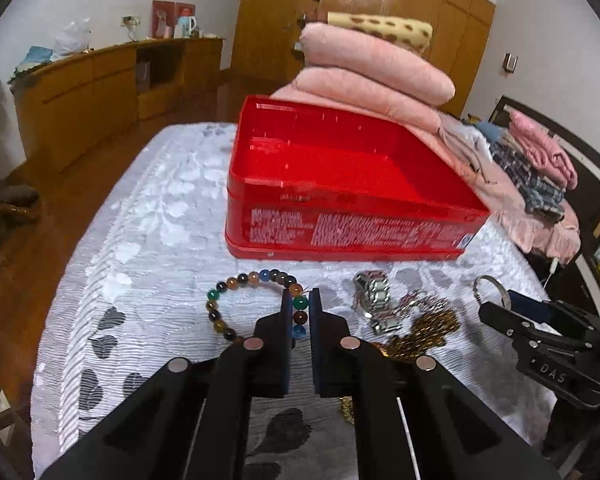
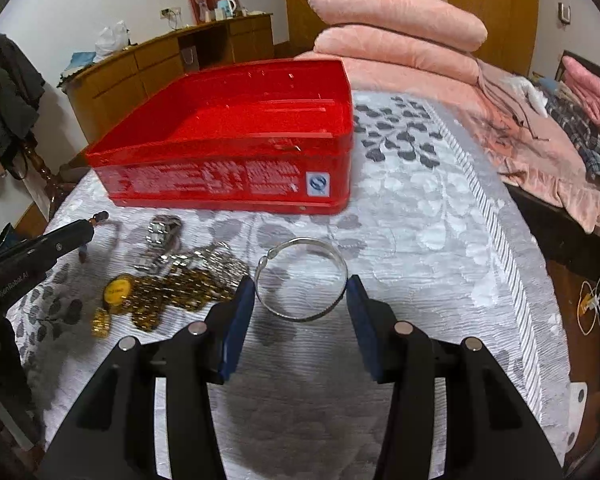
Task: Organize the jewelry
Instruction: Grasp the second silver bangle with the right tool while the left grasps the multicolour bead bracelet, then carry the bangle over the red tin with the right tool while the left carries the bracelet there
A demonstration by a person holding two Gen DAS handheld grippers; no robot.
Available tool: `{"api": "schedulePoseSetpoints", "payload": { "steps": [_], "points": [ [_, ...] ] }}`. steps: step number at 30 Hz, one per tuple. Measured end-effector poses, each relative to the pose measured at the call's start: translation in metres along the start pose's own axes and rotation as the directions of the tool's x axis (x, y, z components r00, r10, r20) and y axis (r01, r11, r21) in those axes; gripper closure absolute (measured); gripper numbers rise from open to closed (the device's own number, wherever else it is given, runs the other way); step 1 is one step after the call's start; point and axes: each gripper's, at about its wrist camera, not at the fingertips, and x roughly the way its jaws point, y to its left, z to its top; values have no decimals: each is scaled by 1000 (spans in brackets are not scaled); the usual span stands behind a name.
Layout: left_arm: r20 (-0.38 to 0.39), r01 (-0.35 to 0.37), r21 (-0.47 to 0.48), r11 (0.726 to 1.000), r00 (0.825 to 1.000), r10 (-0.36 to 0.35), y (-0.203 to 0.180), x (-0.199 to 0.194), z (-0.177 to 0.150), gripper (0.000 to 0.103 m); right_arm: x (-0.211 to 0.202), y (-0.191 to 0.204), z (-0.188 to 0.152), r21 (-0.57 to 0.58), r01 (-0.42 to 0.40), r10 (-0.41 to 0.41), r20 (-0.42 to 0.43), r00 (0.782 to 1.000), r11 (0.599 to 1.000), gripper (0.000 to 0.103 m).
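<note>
1. On a bed spread with a grey-and-white leaf-patterned cover (image 1: 148, 216), the left gripper (image 1: 300, 300) had its two jaws pressed together on one side of a bracelet of multicoloured beads (image 1: 236, 292), the green and brown beads caught between the pads.

2. The right gripper (image 2: 300, 290) stood with its blue-padded jaws on either side of a silver bangle (image 2: 300, 278), both pads right at its outer edge; whether they pressed on the metal could not be told.

3. Between the two tools lay a loose heap of jewelry: a silver link watch band (image 1: 374, 288) and a tangle of gold chain (image 2: 168, 292) with a round gold pendant (image 2: 116, 294).

4. An open red tin box (image 1: 340, 184) sat on the cover just behind the jewelry, nothing showing inside it.

5. Folded pink quilts (image 2: 396, 20) were stacked beyond the box, with a wooden sideboard (image 1: 100, 84) along the far wall.
</note>
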Motion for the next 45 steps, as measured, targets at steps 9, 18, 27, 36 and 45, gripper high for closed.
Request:
{"api": "schedulePoseSetpoints", "payload": {
  "steps": [9,18,27,36,45],
  "points": [
    [104,50,4,999,993,-51,-6,-34,18,95,-24,11,13,-31,-23,24,54,998,999,57],
    [127,67,22,998,989,-69,-15,-32,35,95,-24,18,33,-41,-46,49,71,996,998,57],
    [149,73,37,997,986,-78,-24,-30,51,95,-28,22,58,-53,-53,59,106,993,997,57],
    [176,46,54,997,983,-55,-31,-26,75,95,-26,20,80,-49,-51,57,123,991,997,57],
    [237,17,68,998,971,-33,-40,-27,107,95,-25,18,106,-52,-46,53,150,987,998,57]
  ]
}}
